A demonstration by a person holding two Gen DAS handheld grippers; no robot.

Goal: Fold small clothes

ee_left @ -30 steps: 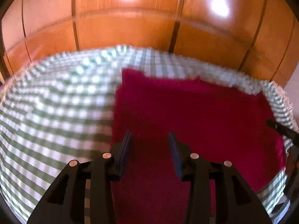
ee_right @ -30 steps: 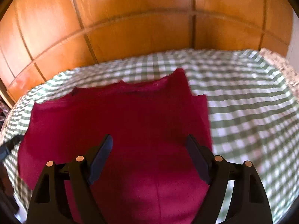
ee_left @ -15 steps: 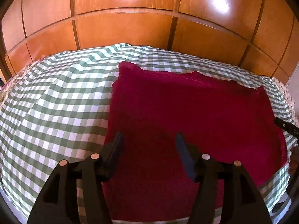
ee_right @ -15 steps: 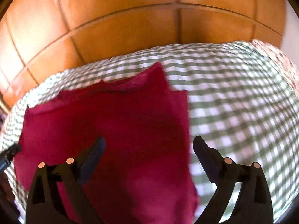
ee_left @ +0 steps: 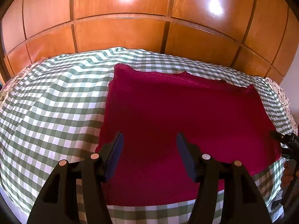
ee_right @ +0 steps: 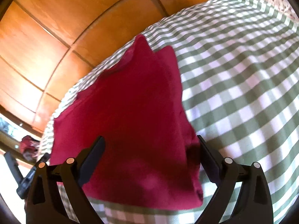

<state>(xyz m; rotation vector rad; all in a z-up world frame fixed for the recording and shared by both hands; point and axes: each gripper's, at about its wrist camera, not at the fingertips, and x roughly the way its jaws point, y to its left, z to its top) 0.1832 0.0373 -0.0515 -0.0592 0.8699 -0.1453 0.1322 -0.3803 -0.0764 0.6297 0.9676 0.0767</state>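
Home bedroom: checked bedspread point(ee_left: 56, 102), wooden wardrobe point(ee_left: 121, 33).

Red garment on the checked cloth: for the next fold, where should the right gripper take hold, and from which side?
Probably the near right corner of the red garment, approached from the right over the checked cloth. That edge lies free and stacked in layers there, and the open right gripper already straddles it. The left gripper, also open, hovers over the near left edge.

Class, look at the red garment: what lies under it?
The red garment lies flat on the green-and-white checked cloth, which shows on every side. Whatever the cloth covers beneath the garment is hidden.
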